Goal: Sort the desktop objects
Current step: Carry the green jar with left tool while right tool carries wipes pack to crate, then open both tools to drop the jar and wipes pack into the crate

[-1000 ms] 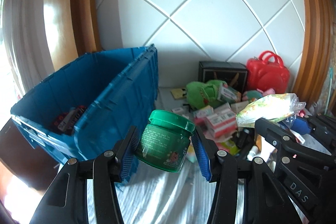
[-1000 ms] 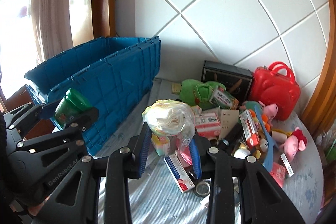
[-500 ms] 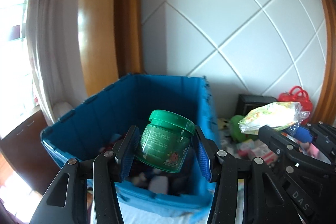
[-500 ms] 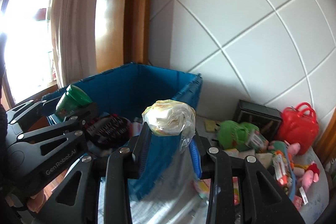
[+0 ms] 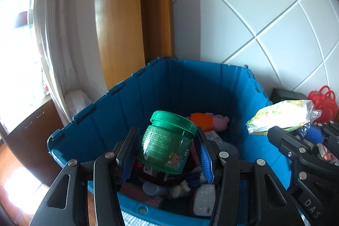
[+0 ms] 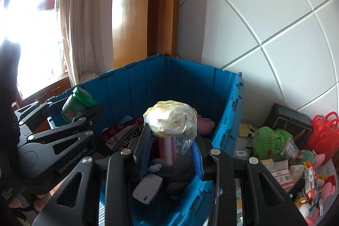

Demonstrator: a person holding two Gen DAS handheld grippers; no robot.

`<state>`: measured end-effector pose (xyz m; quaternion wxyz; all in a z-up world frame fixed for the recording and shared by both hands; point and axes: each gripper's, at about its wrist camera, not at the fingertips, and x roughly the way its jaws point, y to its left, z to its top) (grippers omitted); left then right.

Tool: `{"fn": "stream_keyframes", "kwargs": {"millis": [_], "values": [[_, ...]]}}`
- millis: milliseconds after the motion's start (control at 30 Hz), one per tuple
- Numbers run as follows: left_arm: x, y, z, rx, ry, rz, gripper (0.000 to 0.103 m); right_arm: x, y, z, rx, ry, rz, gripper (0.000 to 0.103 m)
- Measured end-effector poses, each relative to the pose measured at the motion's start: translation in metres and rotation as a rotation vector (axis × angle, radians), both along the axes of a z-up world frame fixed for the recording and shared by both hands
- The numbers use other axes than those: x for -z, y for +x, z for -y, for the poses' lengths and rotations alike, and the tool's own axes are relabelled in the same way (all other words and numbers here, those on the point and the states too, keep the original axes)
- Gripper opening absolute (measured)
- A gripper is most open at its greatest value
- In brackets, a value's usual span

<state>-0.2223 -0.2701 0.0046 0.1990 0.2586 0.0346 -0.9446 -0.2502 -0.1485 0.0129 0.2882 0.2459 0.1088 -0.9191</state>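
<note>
A green jar (image 5: 167,144) (tilted) is gripped by the left tool (image 5: 167,154) above the blue crate (image 5: 186,82). A clear bag (image 6: 171,120) is clamped in the right tool (image 6: 171,154), likewise over the crate.

The left gripper (image 5: 167,154) squeezes a green jar (image 5: 167,145), the right gripper (image 6: 171,154) squeezes a plastic bag (image 6: 171,120), and fingers (image 6: 40,205), probably the person's left hand, show underneath.

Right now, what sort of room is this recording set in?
Probably a home bedroom or a child's room: a curtained window, a white quilted panel wall like a headboard, and toys such as a red toy case beside the blue storage crate.
</note>
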Motion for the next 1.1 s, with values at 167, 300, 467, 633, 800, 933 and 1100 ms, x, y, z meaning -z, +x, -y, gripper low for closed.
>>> {"fn": "stream_keyframes", "kwargs": {"millis": [167,300,467,633,800,933,1100], "values": [[0.012,-0.022,0.011,-0.005,0.017,0.025,0.051,0.013,-0.022,0.007,0.009,0.012,0.027,0.034],[0.021,-0.041,0.017,-0.002,0.027,0.045,0.051,0.016,-0.031,0.008,-0.001,0.003,0.043,0.034],[0.027,-0.046,0.022,0.012,0.049,0.055,0.052,0.019,-0.033,0.013,-0.002,0.036,0.046,0.034],[0.033,-0.051,0.021,0.016,0.039,0.081,0.063,0.023,-0.034,0.017,0.007,0.066,0.05,0.034],[0.032,-0.051,0.018,0.024,0.032,0.075,0.072,0.025,-0.035,0.02,0.015,0.087,0.06,0.034],[0.03,-0.051,0.018,0.027,0.031,0.074,0.077,0.027,-0.038,0.021,0.022,0.096,0.072,0.04],[0.03,-0.051,0.02,0.022,0.043,0.071,0.077,0.027,-0.04,0.019,0.041,0.094,0.084,0.046]]}}
